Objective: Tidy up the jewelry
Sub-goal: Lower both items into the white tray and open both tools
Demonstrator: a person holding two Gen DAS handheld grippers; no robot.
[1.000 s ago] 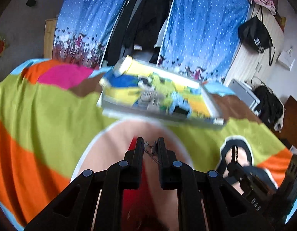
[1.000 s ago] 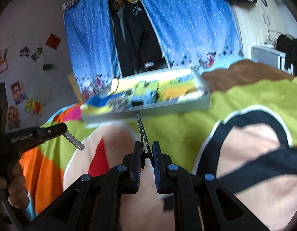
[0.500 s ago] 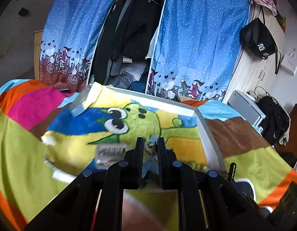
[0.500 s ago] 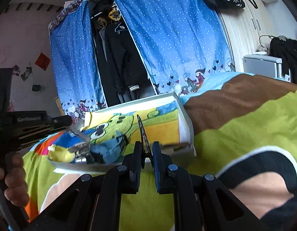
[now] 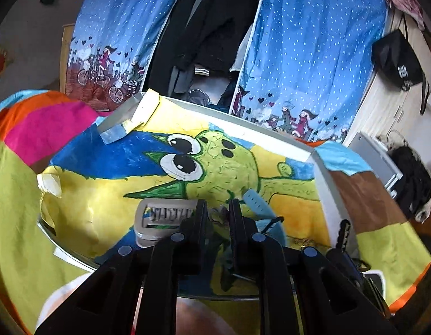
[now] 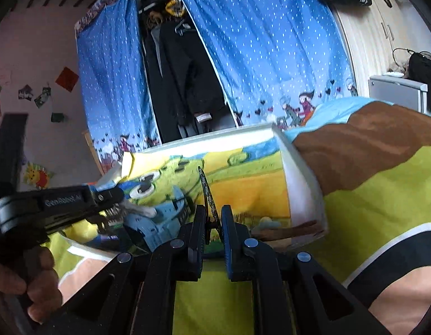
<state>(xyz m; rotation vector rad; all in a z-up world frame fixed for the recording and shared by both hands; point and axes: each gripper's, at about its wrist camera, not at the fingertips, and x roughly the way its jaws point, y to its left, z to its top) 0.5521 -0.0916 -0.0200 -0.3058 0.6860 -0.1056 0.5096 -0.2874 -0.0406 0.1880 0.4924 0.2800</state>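
A shallow white box (image 5: 321, 173) lined with a cartoon drawing lies on the bedspread; its right wall (image 6: 299, 189) shows in the right wrist view. My left gripper (image 5: 218, 209) hangs over the box's near part, shut on a small silvery jewelry piece (image 5: 220, 212). Just ahead of it lie a grey claw clip (image 5: 159, 220) and a light blue watch strap (image 5: 254, 198). My right gripper (image 6: 213, 215) is at the box's near edge, shut on a thin dark strip (image 6: 205, 187) that sticks upward. The left gripper (image 6: 109, 195) reaches in from the left there.
A colourful bedspread (image 6: 383, 189) covers the bed around the box. Blue dotted curtains (image 5: 313, 55) and hanging dark clothes (image 5: 209, 36) stand behind. A black bag (image 5: 397, 61) hangs on the right wall. A hand (image 6: 33, 287) holds the left gripper's handle.
Both grippers have moved forward from over the bedspread to the box, which now fills the views. Each still holds its piece.
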